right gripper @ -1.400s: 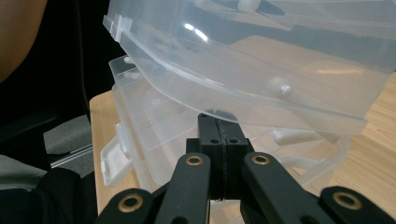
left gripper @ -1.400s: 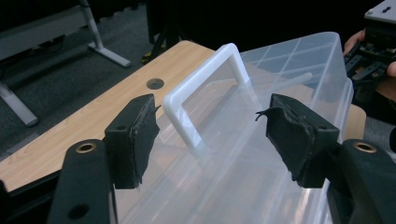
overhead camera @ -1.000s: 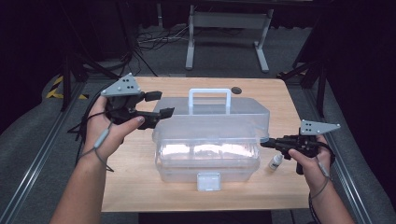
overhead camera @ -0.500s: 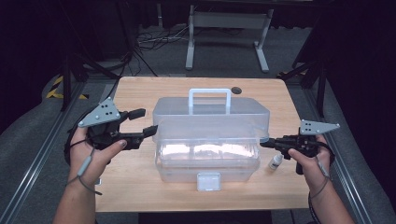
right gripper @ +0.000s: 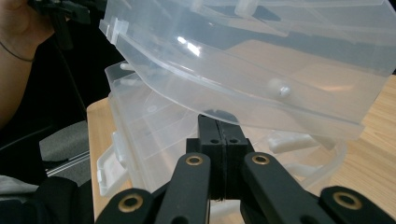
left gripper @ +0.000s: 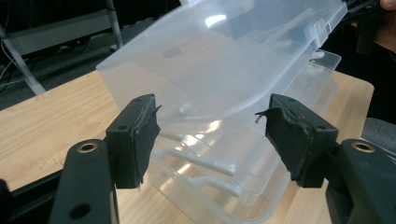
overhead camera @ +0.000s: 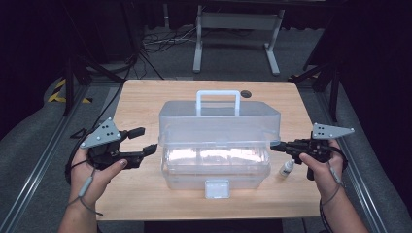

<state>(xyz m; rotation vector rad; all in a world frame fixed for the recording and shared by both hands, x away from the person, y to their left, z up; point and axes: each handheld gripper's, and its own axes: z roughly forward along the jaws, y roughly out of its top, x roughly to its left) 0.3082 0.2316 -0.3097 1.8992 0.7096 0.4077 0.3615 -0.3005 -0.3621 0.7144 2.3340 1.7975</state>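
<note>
A clear plastic toolbox (overhead camera: pixel 216 165) with a white handle (overhead camera: pixel 217 99) stands mid-table, its lid (overhead camera: pixel 218 121) tilted up off the base. My left gripper (overhead camera: pixel 145 140) is open just left of the box. In the left gripper view its jaws (left gripper: pixel 210 126) frame the raised lid (left gripper: pixel 224 60) without touching it. My right gripper (overhead camera: pixel 274 145) is shut, its tip at the box's right side. In the right gripper view the closed jaws (right gripper: pixel 218 126) point into the gap under the lid (right gripper: pixel 261 51), above the base (right gripper: pixel 149 126). I see nothing held between them.
A small clear bottle (overhead camera: pixel 286 168) lies on the wooden table (overhead camera: pixel 145 97) between the box and my right hand. The box's front latch (overhead camera: pixel 217 188) hangs near the table's front edge. A dark round spot (overhead camera: pixel 246 93) sits behind the handle. A metal stand (overhead camera: pixel 233 29) is on the floor beyond.
My left gripper has dropped from above the box's left rear corner and drawn back to beside its left side, staying open. The right gripper has held still.
</note>
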